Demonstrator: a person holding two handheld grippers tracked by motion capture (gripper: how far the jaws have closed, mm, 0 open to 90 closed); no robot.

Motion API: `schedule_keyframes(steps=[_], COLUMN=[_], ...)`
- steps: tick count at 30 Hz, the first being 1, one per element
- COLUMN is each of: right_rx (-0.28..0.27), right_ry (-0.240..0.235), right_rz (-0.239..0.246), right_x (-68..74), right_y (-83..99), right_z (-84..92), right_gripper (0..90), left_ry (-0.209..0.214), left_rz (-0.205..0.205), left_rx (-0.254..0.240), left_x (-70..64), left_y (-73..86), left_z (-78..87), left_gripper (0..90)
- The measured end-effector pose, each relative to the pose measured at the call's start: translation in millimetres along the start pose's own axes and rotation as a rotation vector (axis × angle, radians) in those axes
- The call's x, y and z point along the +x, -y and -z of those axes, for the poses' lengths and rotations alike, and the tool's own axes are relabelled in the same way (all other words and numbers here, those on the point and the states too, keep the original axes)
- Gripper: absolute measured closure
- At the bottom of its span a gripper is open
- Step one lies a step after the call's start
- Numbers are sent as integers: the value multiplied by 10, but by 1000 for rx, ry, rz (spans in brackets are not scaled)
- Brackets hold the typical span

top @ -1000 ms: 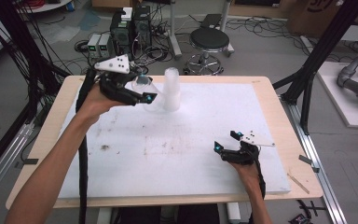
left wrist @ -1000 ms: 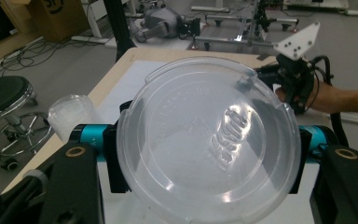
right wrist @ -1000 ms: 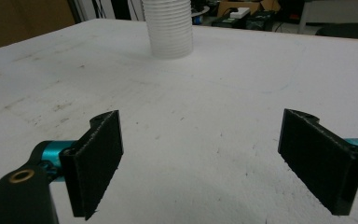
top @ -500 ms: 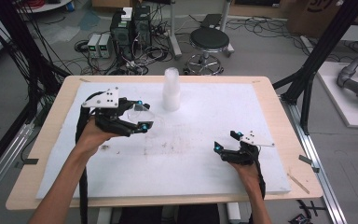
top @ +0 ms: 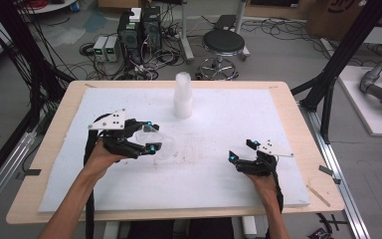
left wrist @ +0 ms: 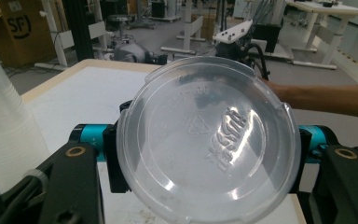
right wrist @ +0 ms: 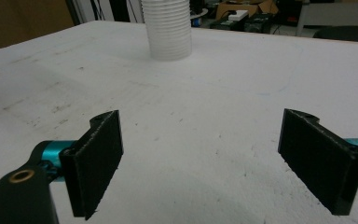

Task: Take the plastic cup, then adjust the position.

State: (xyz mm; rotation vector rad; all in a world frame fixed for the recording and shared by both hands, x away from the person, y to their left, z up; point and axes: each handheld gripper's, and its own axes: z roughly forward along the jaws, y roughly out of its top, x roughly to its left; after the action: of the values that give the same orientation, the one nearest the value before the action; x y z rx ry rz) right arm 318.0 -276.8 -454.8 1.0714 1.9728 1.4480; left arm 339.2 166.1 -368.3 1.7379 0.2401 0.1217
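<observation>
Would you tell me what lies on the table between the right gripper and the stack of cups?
Nothing: bare white board runs from the right gripper to the cup stack, clearest in the right gripper view.

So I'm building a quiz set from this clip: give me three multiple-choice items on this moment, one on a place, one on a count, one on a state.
1. Where does the stack of cups stand?
A. At the far middle of the white mat
B. Beside the right gripper
C. On the floor

2. How many clear plastic cups are held by a gripper?
A. None
B. One
C. Two

3. How do the fingers of the right gripper stand?
A. Shut on a cup
B. Shut on nothing
C. Open, with nothing between them

Answers:
1. A: the high view shows the stack on the white mat near its far edge, about midway across.
2. B: the left gripper clamps a single clear cup, its base facing that gripper's camera.
3. C: the right gripper view shows its fingers wide apart over bare mat.
</observation>
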Motion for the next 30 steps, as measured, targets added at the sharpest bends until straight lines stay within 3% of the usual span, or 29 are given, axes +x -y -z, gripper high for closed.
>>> schedule_keyframes(steps=[15, 19, 30], right_rx=[-3, -11, -60], right_ry=[-15, -29, -128], right_rz=[-11, 8, 42], right_x=[-13, -7, 26], right_y=[-3, -3, -145], right_z=[4, 12, 100], right_gripper=[138, 138, 138], left_ry=[-3, 0, 31], left_rz=[7, 13, 31], left_rx=[0, -11, -36], left_x=[25, 42, 46], left_y=[9, 13, 52], left_z=[15, 14, -52], left_gripper=[376, 375, 375])
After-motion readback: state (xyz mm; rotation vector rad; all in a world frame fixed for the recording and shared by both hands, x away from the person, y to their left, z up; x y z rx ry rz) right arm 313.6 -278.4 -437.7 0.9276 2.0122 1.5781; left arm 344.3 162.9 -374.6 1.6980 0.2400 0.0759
